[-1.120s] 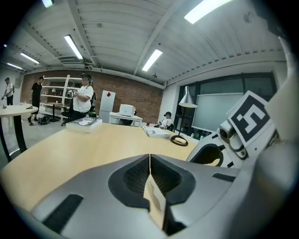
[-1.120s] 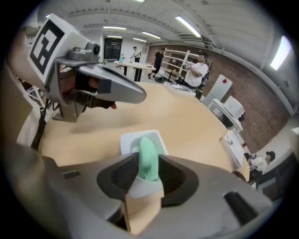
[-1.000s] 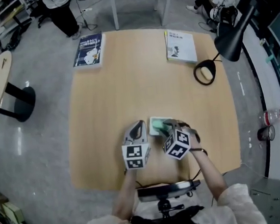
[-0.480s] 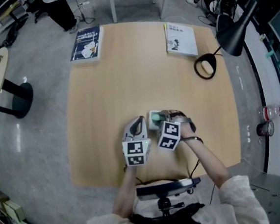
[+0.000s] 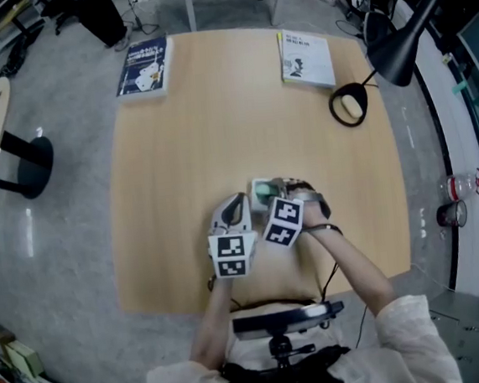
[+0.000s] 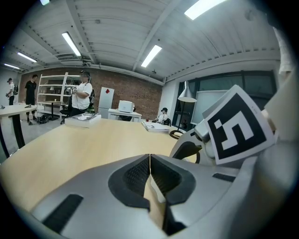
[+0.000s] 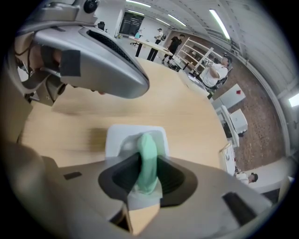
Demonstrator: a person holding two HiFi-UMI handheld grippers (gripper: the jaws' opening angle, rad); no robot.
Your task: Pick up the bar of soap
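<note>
The pale green bar of soap [image 7: 148, 158] stands on edge between the jaws of my right gripper [image 7: 147, 170], whose jaws are closing with both dark pads against the bar's sides. Just beneath and beyond it is a white soap dish [image 7: 117, 139]. In the head view the right gripper [image 5: 272, 193] reaches over the dish [image 5: 257, 184] near the table's front, and only a sliver of the green soap [image 5: 265, 192] shows. My left gripper [image 5: 235, 205] rests right beside it on the left, jaws together and nothing between them [image 6: 150, 161].
A blue book [image 5: 144, 67] lies at the wooden table's [image 5: 216, 121] far left corner, a white booklet [image 5: 306, 56] at the far right. A black desk lamp [image 5: 394, 45] stands on a ring base [image 5: 347, 104]. A bottle [image 5: 462, 183] sits on the floor to the right.
The right gripper has shifted left and forward over the soap dish, and its jaws have narrowed onto the soap. The left gripper has stayed put.
</note>
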